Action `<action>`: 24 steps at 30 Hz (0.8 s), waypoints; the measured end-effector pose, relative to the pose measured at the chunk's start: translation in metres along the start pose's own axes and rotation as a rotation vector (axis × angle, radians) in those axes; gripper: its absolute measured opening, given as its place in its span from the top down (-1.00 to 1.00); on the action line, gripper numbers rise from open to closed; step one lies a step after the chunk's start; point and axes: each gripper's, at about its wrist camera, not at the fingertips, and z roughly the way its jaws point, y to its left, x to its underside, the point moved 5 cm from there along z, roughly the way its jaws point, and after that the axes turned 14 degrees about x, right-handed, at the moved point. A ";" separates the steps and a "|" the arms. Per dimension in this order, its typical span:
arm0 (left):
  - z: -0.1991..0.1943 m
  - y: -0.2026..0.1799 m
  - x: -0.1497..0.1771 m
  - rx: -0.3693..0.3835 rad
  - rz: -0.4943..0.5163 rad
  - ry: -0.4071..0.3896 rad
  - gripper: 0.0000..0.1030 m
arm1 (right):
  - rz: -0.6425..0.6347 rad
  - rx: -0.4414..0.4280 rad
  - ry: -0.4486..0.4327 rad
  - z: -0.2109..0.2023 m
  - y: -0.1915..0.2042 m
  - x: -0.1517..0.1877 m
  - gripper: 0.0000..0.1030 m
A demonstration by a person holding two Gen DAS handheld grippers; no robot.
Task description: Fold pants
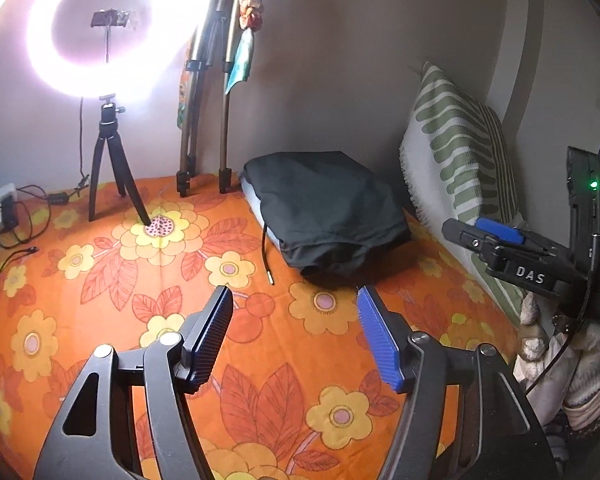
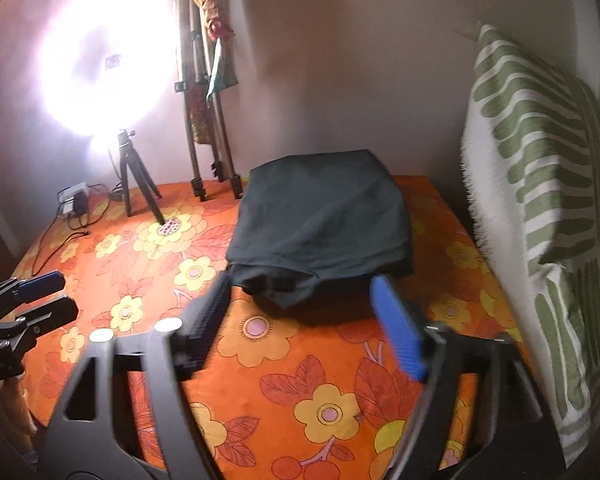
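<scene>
Dark green cloth pants (image 2: pixel 320 216) lie folded into a compact, layered rectangle at the far right of the bed, on an orange floral cotton bedsheet (image 2: pixel 284 364), near a green-and-white striped pillow (image 2: pixel 540 168). The left gripper (image 1: pixel 296 336) and the right gripper (image 2: pixel 300 320) both hang with jaws spread wide, gripping nothing, just short of the bundle. The folding appears essentially done; at most a final tidy of the slightly uneven near edge seems left.
</scene>
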 end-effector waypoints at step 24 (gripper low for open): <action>-0.026 -0.002 0.027 -0.155 0.031 0.008 -0.57 | 0.033 0.109 -0.093 -0.035 0.003 0.022 -1.00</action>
